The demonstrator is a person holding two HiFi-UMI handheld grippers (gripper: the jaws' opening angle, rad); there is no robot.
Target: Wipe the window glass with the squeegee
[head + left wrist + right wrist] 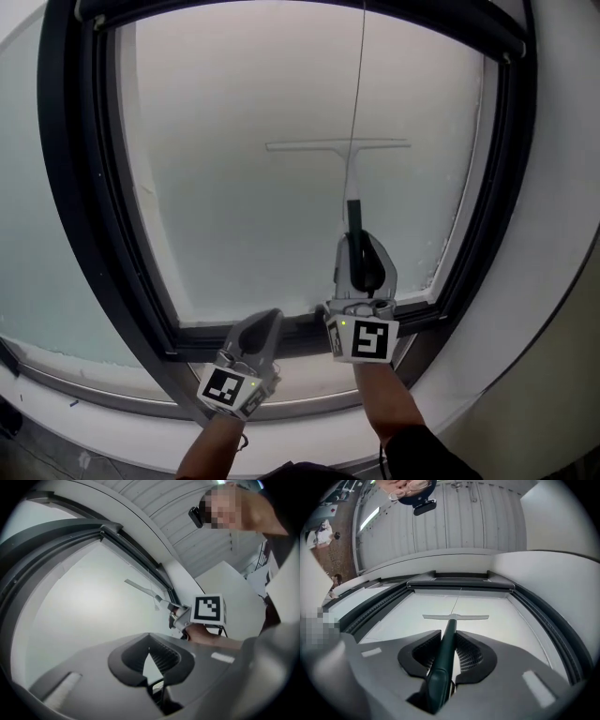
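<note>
While the right gripper (pixel 360 249) clamps its jaws on the squeegee (pixel 337 145), blade mid-pane on the window glass (pixel 234 187), the left gripper (pixel 266 324) hangs closed, empty; a steady downward pull seems next.

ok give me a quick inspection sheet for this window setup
surface: window glass, pale and frosted-looking, no obvious streaks
job's things: squeegee, blade level on the upper glass, dark green handle pointing down
clutter: nothing seen
grippers: right gripper shut on the squeegee handle; left gripper shut, empty, low by the bottom frame
cables: thin line, maybe a cord, running down to the squeegee
surroundings: dark window frame, white wall around it
</note>
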